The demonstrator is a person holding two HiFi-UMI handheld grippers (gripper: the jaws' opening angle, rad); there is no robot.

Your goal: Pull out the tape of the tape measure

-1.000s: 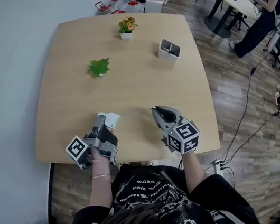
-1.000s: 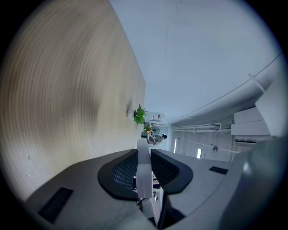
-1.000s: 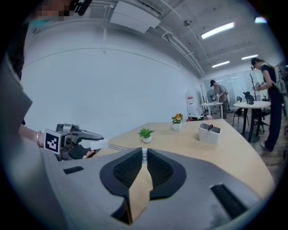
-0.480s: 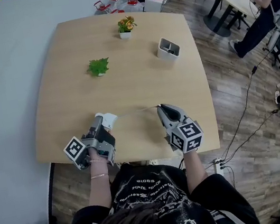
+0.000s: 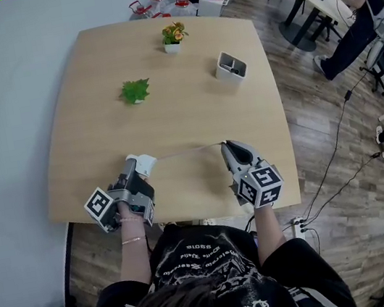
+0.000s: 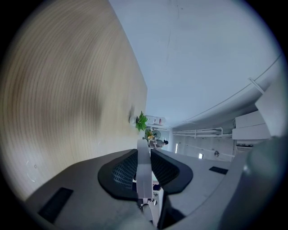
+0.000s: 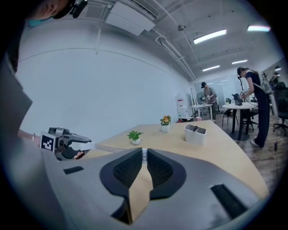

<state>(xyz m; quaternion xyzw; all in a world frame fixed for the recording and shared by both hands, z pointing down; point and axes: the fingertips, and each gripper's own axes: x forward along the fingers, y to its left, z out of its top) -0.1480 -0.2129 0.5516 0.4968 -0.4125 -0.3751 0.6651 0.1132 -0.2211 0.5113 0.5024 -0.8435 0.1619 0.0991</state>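
Note:
The white tape measure case (image 5: pixel 144 164) sits near the front edge of the wooden table (image 5: pixel 171 116), with my left gripper (image 5: pixel 138 167) shut on it. In the left gripper view the case (image 6: pixel 144 173) shows as a white slab pinched between the dark pads (image 6: pixel 121 173). A thin pale tape (image 5: pixel 185 150) runs level from the case to my right gripper (image 5: pixel 224 145), which is shut on the tape's end. In the right gripper view the tape end (image 7: pixel 144 155) shows at the tips of the nearly closed jaws, and the tape (image 7: pixel 110 148) leads left to the left gripper (image 7: pixel 67 143).
A small green plant (image 5: pixel 135 90), a potted flower (image 5: pixel 173 36) and a white holder (image 5: pixel 231 67) stand on the far half of the table. A wall runs along the left. A person (image 5: pixel 355 17) sits at a round table far right.
The two grippers have moved apart, left one leftward and right one rightward. The stretch of tape between them has grown longer.

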